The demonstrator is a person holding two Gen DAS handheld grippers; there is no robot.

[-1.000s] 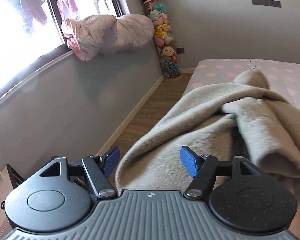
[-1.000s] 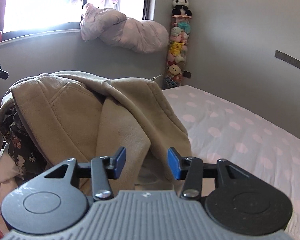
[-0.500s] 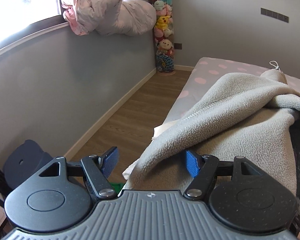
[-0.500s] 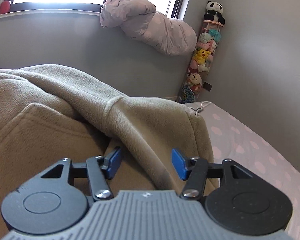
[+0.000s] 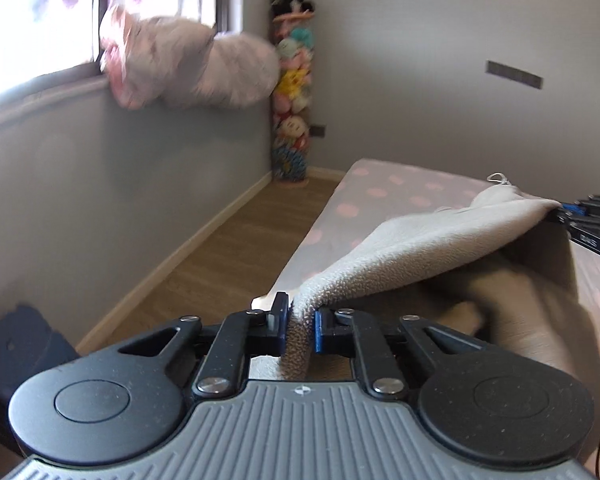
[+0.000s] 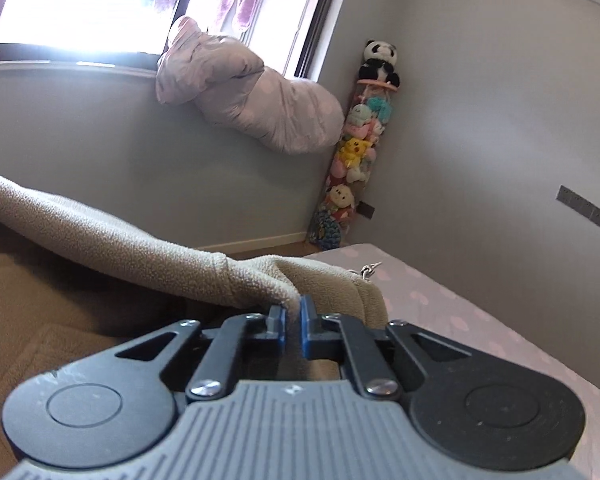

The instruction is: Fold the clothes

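Left hand-held gripper [image 5: 299,322] low in the frame, blue pads pinched on a fold of the beige fleece garment [image 5: 416,246], cloth stretched to the right edge, right hand-held gripper [image 6: 293,322] likewise clamped on its hem, rest heaped over the pink-dotted bed [image 6: 460,312].

In the left wrist view the fleece garment [image 5: 440,244] lies on the bed [image 5: 380,184] at centre right, the floor [image 5: 228,256] left of it, a toy column [image 5: 294,92] in the far corner (upper centre), bedding [image 5: 188,72] on the windowsill, upper left
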